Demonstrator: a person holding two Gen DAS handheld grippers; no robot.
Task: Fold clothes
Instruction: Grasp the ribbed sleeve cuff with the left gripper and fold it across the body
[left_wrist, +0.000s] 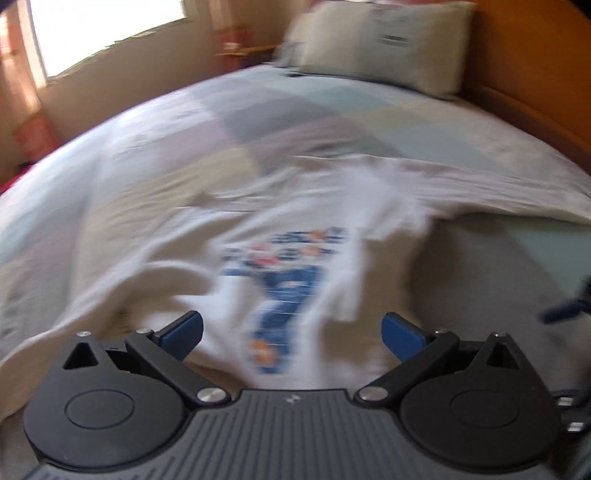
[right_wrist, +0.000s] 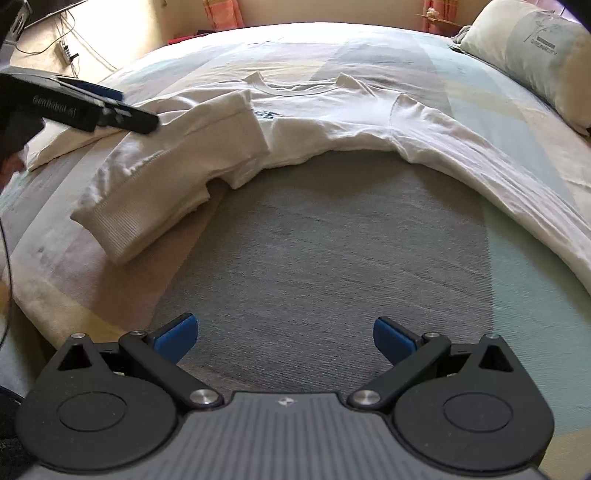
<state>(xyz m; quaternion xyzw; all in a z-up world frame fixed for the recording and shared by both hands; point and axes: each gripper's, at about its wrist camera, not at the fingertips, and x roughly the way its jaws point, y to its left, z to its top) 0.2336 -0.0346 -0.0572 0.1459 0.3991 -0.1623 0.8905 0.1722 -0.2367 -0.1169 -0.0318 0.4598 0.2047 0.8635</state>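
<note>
sweatshirt is lying ahead of the spread, empty right gripper, bare bedspread between; left gripper is hovering over it, spread too.

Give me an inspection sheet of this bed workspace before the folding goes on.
Surface: bed cover in pastel patches, wrinkled, mostly bare near the right hand-held gripper.
Job's things: white sweatshirt spread out, one sleeve folded over the body; blue print showing.
Clutter: pillow at the head end.
Grippers: left hand-held gripper open above the sweatshirt, holding nothing; right hand-held gripper open above bare cover.
Cables: power strip and cords on the floor beyond the bed.
Surroundings: window, wooden headboard.
</note>
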